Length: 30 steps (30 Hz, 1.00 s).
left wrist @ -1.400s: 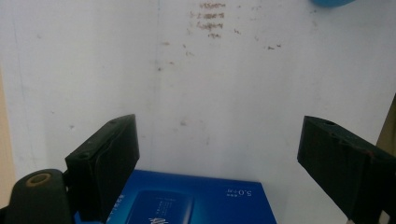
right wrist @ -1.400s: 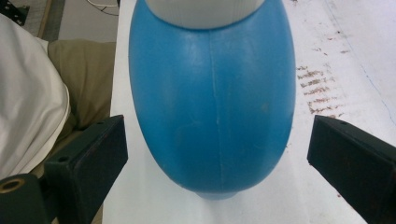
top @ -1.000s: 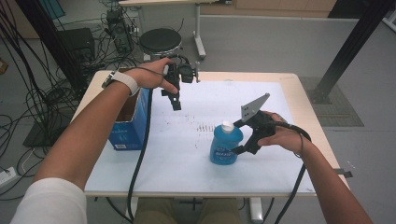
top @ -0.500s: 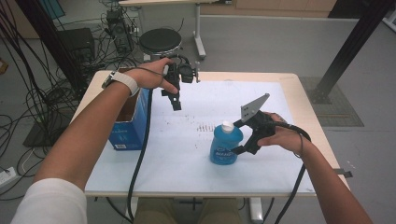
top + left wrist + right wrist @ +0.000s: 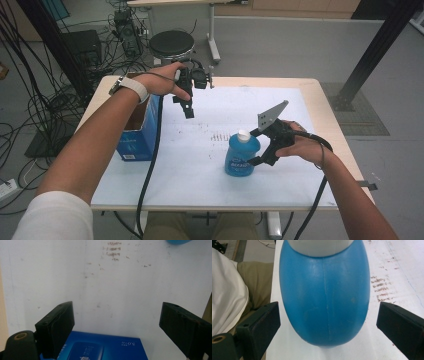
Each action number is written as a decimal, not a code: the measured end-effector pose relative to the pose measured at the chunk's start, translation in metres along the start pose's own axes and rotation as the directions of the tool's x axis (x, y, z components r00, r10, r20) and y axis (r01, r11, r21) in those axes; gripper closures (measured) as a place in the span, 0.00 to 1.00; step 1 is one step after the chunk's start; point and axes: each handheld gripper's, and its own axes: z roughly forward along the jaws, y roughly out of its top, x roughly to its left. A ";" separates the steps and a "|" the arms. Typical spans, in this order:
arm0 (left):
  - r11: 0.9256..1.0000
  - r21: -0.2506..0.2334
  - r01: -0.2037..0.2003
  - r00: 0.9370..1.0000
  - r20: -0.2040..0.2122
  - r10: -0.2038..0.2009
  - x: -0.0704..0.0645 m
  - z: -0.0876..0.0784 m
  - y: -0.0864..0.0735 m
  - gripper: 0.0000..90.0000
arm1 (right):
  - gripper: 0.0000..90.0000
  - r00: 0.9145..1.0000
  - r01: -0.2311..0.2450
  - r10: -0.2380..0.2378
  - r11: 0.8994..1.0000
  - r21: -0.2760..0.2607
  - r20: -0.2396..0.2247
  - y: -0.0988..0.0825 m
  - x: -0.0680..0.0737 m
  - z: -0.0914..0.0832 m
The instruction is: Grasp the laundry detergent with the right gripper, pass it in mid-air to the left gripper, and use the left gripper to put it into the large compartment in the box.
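A blue bottle (image 5: 242, 155) with a white cap (image 5: 243, 135) stands upright on the white table sheet, right of centre. My right gripper (image 5: 254, 147) reaches it from the right. In the right gripper view its jaws stand on either side of the bottle (image 5: 324, 297) with a gap on each side, so this gripper (image 5: 328, 317) is open. My left gripper (image 5: 188, 111) hangs above the back left of the sheet, pointing down, open with nothing between its fingers (image 5: 117, 317). A blue carton (image 5: 137, 132) stands at the left edge, and its top (image 5: 100, 347) lies below those jaws.
The white sheet (image 5: 200, 165) carries faint brown marks (image 5: 220, 136) near its middle. A round black stool (image 5: 171, 44) stands behind the table. Cables and equipment crowd the floor at the left (image 5: 45, 100). A black post (image 5: 375, 50) rises at the far right.
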 end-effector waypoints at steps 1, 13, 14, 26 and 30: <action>1.000 -0.003 0.001 1.000 -0.001 -0.001 0.000 0.000 0.000 0.15 | 0.06 1.000 0.000 0.000 1.000 0.000 0.000 0.000 0.000 0.000; 1.000 -0.005 0.002 1.000 -0.002 -0.002 0.000 0.000 0.000 0.15 | 0.06 1.000 0.000 0.000 1.000 -0.001 0.000 0.000 0.000 0.001; 1.000 -0.005 0.002 1.000 -0.002 -0.002 0.000 0.000 0.000 0.15 | 0.06 1.000 0.001 -0.001 1.000 -0.004 0.000 0.000 0.000 0.001; 1.000 -0.005 0.003 1.000 -0.001 -0.003 0.000 0.001 0.000 0.15 | 0.06 1.000 0.000 0.000 1.000 -0.009 0.000 -0.001 0.000 0.003; 1.000 -0.007 0.004 1.000 -0.003 -0.004 0.001 0.002 0.000 0.15 | 0.06 1.000 0.004 -0.004 1.000 -0.017 -0.001 -0.002 0.000 0.004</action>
